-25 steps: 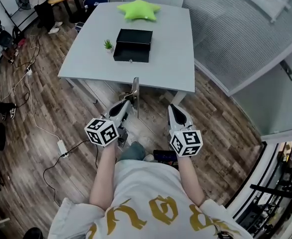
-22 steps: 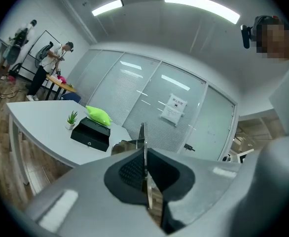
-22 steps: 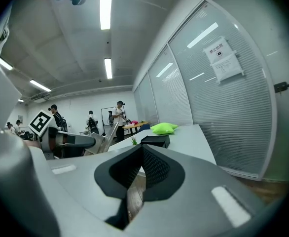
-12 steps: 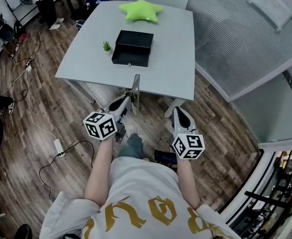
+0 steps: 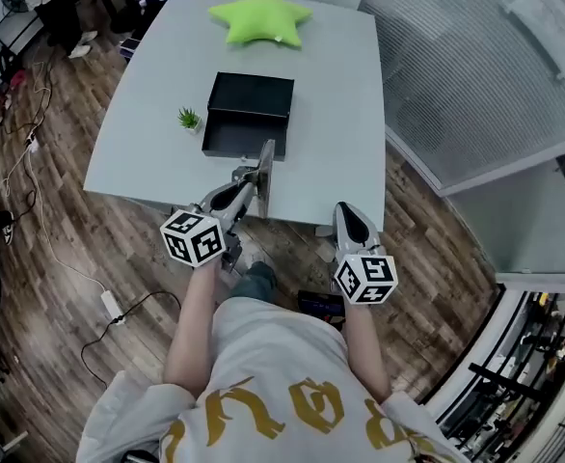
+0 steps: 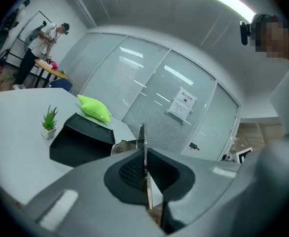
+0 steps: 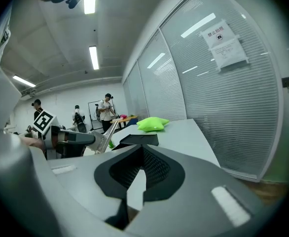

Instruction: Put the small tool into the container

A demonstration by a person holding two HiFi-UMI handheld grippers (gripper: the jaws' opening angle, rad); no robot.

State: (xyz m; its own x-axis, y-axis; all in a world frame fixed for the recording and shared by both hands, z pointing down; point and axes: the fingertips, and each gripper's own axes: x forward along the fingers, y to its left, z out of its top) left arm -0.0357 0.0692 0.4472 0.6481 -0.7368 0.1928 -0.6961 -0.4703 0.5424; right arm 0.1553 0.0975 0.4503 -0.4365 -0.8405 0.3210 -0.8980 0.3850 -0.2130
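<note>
A black open-topped container (image 5: 249, 114) stands on the grey table (image 5: 345, 104); it also shows in the left gripper view (image 6: 80, 139) and the right gripper view (image 7: 140, 139). My left gripper (image 5: 249, 189) is shut on the small tool (image 5: 263, 165), a thin flat metal blade pointing up over the table's front edge, just short of the container. The blade (image 6: 143, 139) stands edge-on between the jaws of the left gripper (image 6: 145, 177). My right gripper (image 5: 346, 214) hovers by the front edge, to the right; its jaws (image 7: 139, 174) are shut with nothing in them.
A green star cushion (image 5: 259, 17) lies at the table's far end. A small potted plant (image 5: 187, 119) stands left of the container. A glass partition with blinds (image 5: 475, 75) runs along the right. Cables (image 5: 32, 172) trail over the wooden floor at the left.
The table has come closer. My left gripper has carried the tool forward, from over the floor to above the table's front edge. The right gripper has followed up to the edge.
</note>
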